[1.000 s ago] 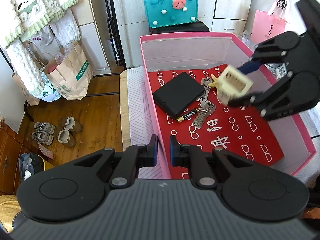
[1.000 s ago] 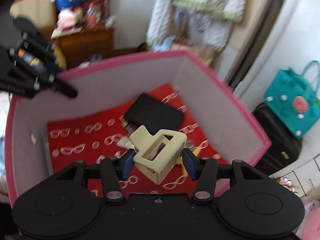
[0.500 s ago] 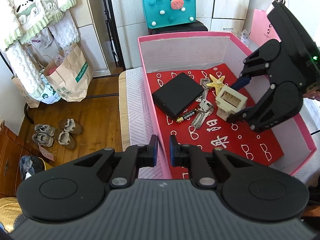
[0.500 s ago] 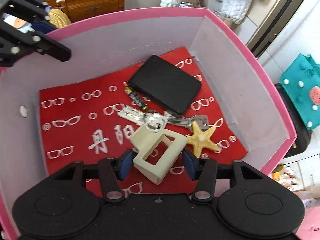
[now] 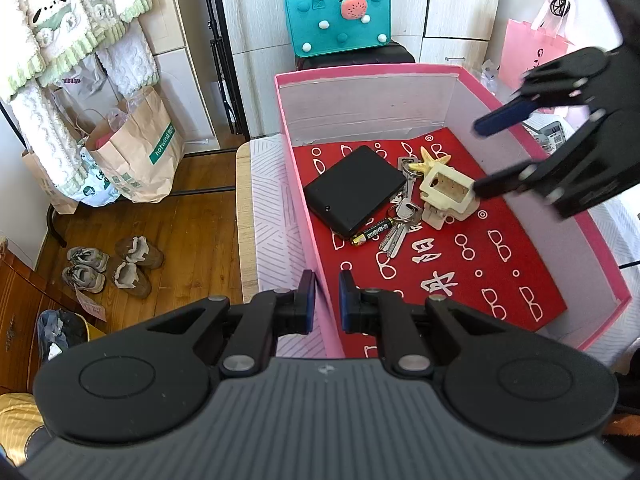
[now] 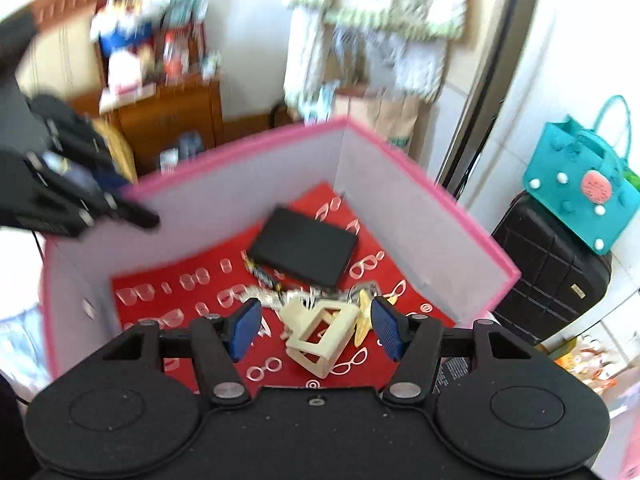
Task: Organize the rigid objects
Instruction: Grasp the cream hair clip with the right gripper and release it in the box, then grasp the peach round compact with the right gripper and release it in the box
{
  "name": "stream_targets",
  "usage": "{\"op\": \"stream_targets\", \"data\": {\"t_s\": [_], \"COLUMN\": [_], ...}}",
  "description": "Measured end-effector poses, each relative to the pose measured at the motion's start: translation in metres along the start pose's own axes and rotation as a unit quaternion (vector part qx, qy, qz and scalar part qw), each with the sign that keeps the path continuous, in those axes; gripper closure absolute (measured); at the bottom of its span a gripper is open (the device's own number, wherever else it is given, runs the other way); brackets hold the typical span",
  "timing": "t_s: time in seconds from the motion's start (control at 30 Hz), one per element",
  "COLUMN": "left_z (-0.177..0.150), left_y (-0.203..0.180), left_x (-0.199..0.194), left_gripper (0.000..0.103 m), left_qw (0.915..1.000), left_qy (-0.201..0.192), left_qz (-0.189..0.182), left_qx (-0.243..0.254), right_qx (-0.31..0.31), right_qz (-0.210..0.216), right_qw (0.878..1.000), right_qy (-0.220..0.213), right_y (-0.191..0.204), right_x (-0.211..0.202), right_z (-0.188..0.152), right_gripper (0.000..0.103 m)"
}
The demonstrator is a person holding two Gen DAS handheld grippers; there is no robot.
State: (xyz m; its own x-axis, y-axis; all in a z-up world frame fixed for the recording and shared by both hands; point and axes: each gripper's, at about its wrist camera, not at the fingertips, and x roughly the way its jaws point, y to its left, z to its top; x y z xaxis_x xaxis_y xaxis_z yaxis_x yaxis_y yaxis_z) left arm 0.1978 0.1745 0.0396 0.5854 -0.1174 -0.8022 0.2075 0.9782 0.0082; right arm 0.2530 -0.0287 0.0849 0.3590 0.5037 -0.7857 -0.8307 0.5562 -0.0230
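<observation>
One pink box (image 5: 400,70) stands on a pale surface, its floor lined with one red sheet (image 5: 460,264) printed with white spectacles. Five things lie on that sheet: one cream hair claw clip (image 5: 448,192), one black flat case (image 5: 356,190), one bunch of keys (image 5: 400,220), one battery (image 5: 372,234) and one yellow starfish (image 5: 430,160). The clip is a blocky, boxy frame of matte cream plastic with open rectangular windows and a row of short teeth inside; it lies on its side near the middle of the sheet, touching the keys and just beside the starfish, with the case on the far side of the keys. The right gripper (image 6: 314,328) hangs over the clip with its blue pads well apart, touching neither side of it; its jaws have just been opening, and the clip sits free on the sheet below and between them. The left gripper (image 5: 326,300) is at the box's near-left wall, its fingers (image 5: 306,296) drawn almost together on either side of the pink rim and holding nothing else. Beyond the box, one teal felt bag (image 5: 336,16) rests on one black suitcase (image 5: 354,56).
</observation>
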Motion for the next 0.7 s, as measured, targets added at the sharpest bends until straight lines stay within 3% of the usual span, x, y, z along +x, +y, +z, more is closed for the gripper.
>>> {"op": "stream_targets", "data": {"t_s": [0.17, 0.37, 0.7], "left_z": [0.000, -0.002, -0.004], "left_y": [0.000, -0.003, -0.001], "left_x": [0.000, -0.001, -0.001], "left_gripper": [0.092, 0.091, 0.091], "left_qw": [1.0000, 1.0000, 0.9999], "left_qy": [-0.001, -0.004, -0.013], "left_qz": [0.000, 0.004, 0.002], "left_qx": [-0.001, 0.003, 0.005], "right_qx": [0.056, 0.115, 0.269], "right_qz": [0.002, -0.055, -0.135], "right_qw": [0.997, 0.988, 0.950], "right_qy": [-0.058, -0.089, -0.080], "right_y": [-0.020, -0.040, -0.086], "right_x": [-0.041, -0.081, -0.094], "right_z": [-0.018, -0.060, -0.174], "right_gripper": [0.038, 0.037, 0.035]}}
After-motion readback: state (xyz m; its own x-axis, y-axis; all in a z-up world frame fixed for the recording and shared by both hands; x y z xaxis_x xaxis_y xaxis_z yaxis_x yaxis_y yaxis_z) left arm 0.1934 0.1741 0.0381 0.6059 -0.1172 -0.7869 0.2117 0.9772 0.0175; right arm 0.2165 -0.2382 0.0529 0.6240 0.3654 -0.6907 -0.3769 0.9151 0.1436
